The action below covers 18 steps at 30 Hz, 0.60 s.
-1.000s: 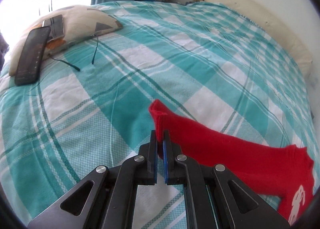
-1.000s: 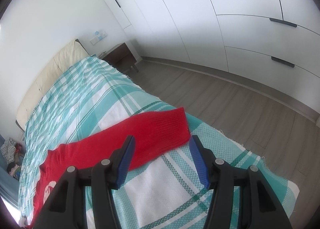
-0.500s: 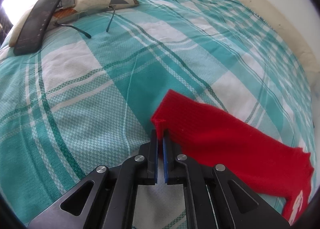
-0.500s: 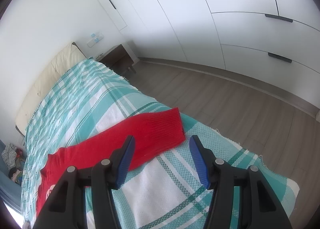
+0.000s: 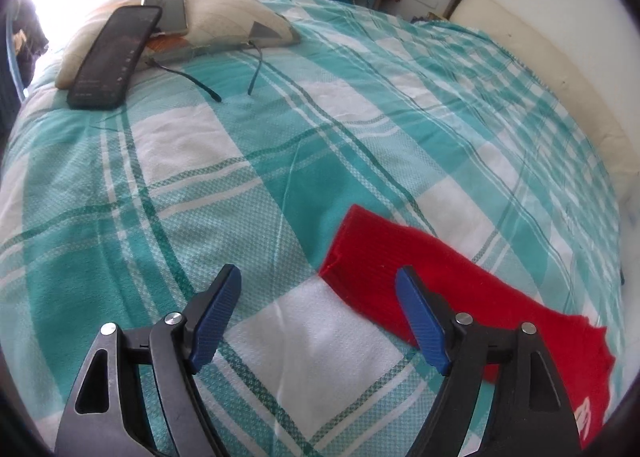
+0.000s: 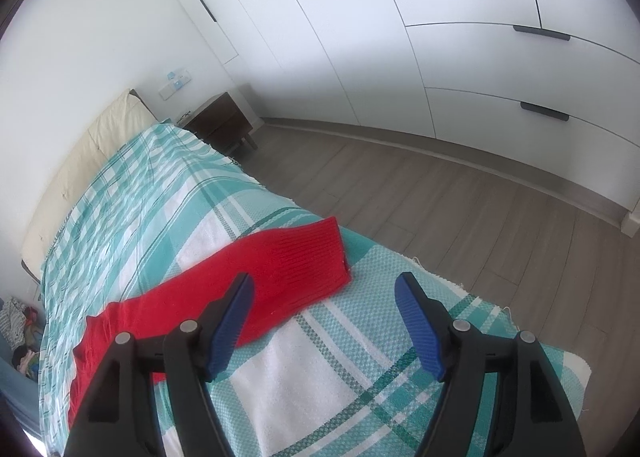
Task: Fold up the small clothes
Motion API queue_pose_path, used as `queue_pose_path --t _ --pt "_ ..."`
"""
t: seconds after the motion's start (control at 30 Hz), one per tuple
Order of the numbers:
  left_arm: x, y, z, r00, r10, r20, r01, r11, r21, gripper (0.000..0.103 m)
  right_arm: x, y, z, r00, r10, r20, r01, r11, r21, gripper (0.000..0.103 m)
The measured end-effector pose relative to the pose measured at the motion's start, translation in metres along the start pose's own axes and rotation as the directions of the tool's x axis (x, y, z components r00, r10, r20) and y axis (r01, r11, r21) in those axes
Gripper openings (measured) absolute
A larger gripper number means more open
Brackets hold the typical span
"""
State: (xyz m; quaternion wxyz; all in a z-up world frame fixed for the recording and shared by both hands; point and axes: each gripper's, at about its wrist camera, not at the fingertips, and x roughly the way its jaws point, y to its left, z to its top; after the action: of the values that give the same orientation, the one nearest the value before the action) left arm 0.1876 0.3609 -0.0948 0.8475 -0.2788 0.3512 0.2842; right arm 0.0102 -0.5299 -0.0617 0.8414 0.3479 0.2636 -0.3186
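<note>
A small red garment point(image 5: 460, 289) lies flat on the teal-and-white checked bedspread point(image 5: 280, 161); its near sleeve end points toward my left gripper. My left gripper point(image 5: 318, 297) is open and empty, just short of that sleeve's corner. In the right wrist view the other red sleeve point(image 6: 280, 269) lies near the bed's edge. My right gripper point(image 6: 324, 305) is open and empty, hovering just short of the sleeve's cuff. A white print shows at the garment's body point(image 5: 584, 417).
A patterned cushion point(image 5: 200, 21) with a dark phone point(image 5: 114, 53) and a second device lies at the bed's far left, with thin cables beside it. A cream headboard point(image 5: 552, 85) runs along the wall. Wooden floor point(image 6: 460, 209), white wardrobes and a dark nightstand point(image 6: 218, 125) lie beyond the bed's edge.
My left gripper was shut on the sleeve's corner, laid it down and opened. The sleeve now lies flat. My right gripper stayed open and barely moved.
</note>
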Motion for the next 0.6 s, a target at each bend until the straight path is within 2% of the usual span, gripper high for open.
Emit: queue_pose_path --t 0.13,0.27,0.43,0.6 --pt "-0.034 0.009 0.001 0.991 0.021 0.134 -0.017 0.999 -0.030 0.091 -0.005 -0.009 0.002 1.000 -0.011 0.023 0.010 0.999 0.041 0.074" --pt "-0.056 0.005 -0.003 0.976 0.002 0.216 -0.002 1.000 0.000 0.094 -0.007 -0.011 0.003 0.999 -0.022 0.033 0.020 0.998 0.052 0.074" --pt "-0.064 -0.018 -0.011 0.969 -0.028 0.244 0.003 0.995 0.104 0.095 -0.008 -0.009 0.003 0.999 -0.022 0.045 0.020 0.999 0.040 0.074" --pt "-0.066 -0.034 -0.020 0.966 -0.046 0.254 0.003 0.986 0.167 0.095 -0.008 -0.009 0.003 0.999 -0.011 0.049 0.009 0.999 0.041 0.074"
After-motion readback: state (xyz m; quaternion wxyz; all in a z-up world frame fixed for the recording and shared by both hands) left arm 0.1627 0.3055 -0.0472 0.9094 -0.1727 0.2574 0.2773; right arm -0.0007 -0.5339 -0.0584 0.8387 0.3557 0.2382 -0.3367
